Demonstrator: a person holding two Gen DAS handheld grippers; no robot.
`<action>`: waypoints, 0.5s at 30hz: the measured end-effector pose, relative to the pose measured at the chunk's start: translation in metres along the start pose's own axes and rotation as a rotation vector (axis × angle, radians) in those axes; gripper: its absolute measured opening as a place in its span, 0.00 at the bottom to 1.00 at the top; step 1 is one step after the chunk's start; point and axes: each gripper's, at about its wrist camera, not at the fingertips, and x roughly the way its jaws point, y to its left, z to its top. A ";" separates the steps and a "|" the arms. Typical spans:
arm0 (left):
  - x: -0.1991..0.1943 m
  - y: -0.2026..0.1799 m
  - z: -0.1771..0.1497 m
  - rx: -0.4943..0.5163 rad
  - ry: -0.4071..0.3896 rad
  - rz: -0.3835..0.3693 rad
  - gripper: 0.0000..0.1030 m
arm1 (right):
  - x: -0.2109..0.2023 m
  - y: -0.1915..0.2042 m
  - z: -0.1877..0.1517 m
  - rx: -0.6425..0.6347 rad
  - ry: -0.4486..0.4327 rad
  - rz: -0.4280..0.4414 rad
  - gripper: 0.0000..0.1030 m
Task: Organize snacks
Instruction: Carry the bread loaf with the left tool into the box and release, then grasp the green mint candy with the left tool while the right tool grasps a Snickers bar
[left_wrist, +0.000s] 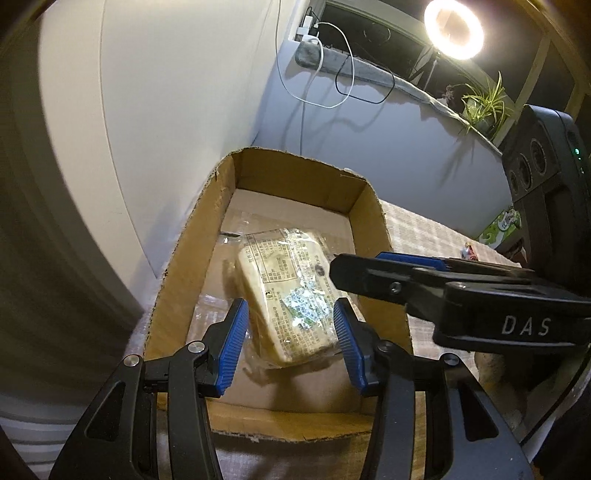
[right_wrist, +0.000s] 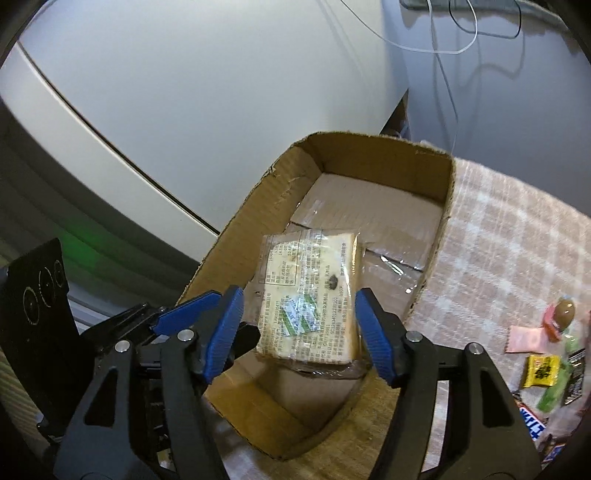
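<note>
A clear-wrapped pale bread snack (left_wrist: 291, 295) lies inside an open cardboard box (left_wrist: 373, 210). My left gripper (left_wrist: 290, 338) is open above the box's near end, its blue pads either side of the snack without touching it. My right gripper (right_wrist: 299, 332) is also open over the same snack (right_wrist: 314, 291) in the box (right_wrist: 443, 206). The right gripper shows in the left wrist view (left_wrist: 369, 275) coming in from the right. The left gripper's fingers (right_wrist: 177, 314) show at the left of the right wrist view.
The box stands on a checked cloth (right_wrist: 498, 240) beside a white cabinet (left_wrist: 166, 110). Several loose snacks (right_wrist: 546, 350) lie on the cloth to the right. A ring light (left_wrist: 453, 28), cables, a plant (left_wrist: 484, 103) and a black device (left_wrist: 546, 166) stand behind.
</note>
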 end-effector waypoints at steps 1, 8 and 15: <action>-0.001 0.000 0.000 -0.002 -0.003 0.000 0.46 | -0.004 0.000 -0.001 -0.003 -0.005 -0.001 0.64; -0.013 -0.011 -0.010 0.018 -0.025 -0.012 0.49 | -0.030 -0.004 -0.013 -0.019 -0.043 -0.031 0.64; -0.027 -0.033 -0.023 0.046 -0.066 -0.050 0.49 | -0.065 -0.021 -0.030 -0.019 -0.079 -0.064 0.70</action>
